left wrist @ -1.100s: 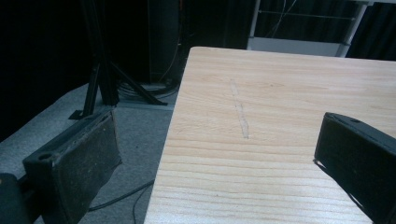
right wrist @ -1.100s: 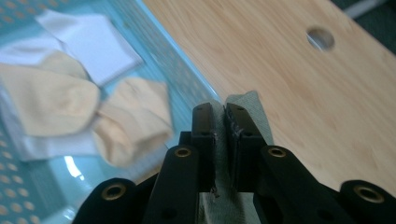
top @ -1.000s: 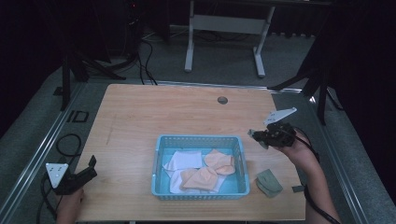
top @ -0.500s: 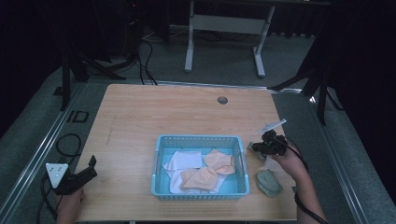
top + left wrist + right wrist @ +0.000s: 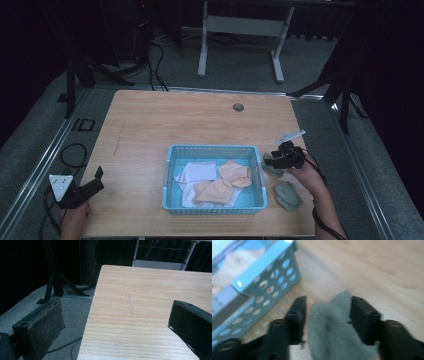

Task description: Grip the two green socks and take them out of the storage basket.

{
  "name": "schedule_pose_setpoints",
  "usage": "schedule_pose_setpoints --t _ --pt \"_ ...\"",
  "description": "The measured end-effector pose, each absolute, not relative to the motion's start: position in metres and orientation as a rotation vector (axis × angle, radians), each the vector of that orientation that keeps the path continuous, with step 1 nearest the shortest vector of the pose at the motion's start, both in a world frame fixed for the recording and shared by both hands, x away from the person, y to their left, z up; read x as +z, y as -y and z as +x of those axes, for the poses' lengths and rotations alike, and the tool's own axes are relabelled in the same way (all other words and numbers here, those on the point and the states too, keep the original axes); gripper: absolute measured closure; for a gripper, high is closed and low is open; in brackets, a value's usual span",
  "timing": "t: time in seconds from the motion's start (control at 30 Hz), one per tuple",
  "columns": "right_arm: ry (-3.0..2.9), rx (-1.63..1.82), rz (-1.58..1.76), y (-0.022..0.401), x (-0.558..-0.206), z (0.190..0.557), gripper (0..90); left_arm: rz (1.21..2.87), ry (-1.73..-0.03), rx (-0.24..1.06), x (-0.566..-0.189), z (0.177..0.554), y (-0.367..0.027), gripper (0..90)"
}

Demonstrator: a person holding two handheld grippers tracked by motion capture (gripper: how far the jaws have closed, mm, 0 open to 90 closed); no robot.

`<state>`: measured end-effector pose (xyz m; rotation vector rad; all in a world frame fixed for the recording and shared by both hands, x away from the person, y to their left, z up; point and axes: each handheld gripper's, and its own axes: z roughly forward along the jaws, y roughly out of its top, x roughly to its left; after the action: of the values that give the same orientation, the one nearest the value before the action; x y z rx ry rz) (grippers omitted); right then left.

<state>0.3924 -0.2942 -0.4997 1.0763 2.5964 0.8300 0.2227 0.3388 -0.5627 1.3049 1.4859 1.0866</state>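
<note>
Pale wooden table (image 5: 165,120) on grey carpet (image 5: 235,65), dark room

We see a tabletop (image 5: 165,120) of pale wood, matt, with fine grain lines, and on it a light blue plastic basket (image 5: 265,280), smooth with a slight sheen along its perforated wall. The grey-green cloth (image 5: 332,327) looks soft and knitted, and the black fingers (image 5: 43,326) have rough, matt pads.

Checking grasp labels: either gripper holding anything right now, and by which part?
Nothing held. Right gripper jaws have just been opening around the grey-green cloth, which lies between them beside the blue basket. Left gripper open, empty.
</note>
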Motion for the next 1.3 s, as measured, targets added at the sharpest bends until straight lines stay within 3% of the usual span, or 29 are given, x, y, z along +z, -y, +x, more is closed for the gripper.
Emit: schedule_pose_setpoints --t 0.13,0.2,0.23,0.37,0.8,1.3 --pt "-2.481 0.894 1.156 0.309 -0.487 0.389 29.8 1.305 -1.485 1.088 -0.563 0.223 -0.339 0.5" --pt "-2.454 0.901 1.185 0.314 -0.486 0.388 27.4 1.305 -1.486 1.086 -0.563 0.223 -0.339 0.5" --pt "-2.402 0.904 1.22 0.324 -0.485 0.386 20.4 1.305 -1.486 1.086 -0.563 0.223 -0.339 0.5" --pt "-2.351 0.933 1.278 0.343 -0.488 0.382 12.0 1.305 -1.486 1.087 -0.563 0.223 -0.339 0.5" --pt "-2.058 1.026 1.55 0.397 -0.52 0.347 10.6 1.31 -1.483 1.093 -0.563 0.222 -0.338 0.5" --pt "-1.77 1.036 1.602 0.424 -0.552 0.304 10.6 1.316 -1.48 1.093 -0.563 0.222 -0.338 0.5"
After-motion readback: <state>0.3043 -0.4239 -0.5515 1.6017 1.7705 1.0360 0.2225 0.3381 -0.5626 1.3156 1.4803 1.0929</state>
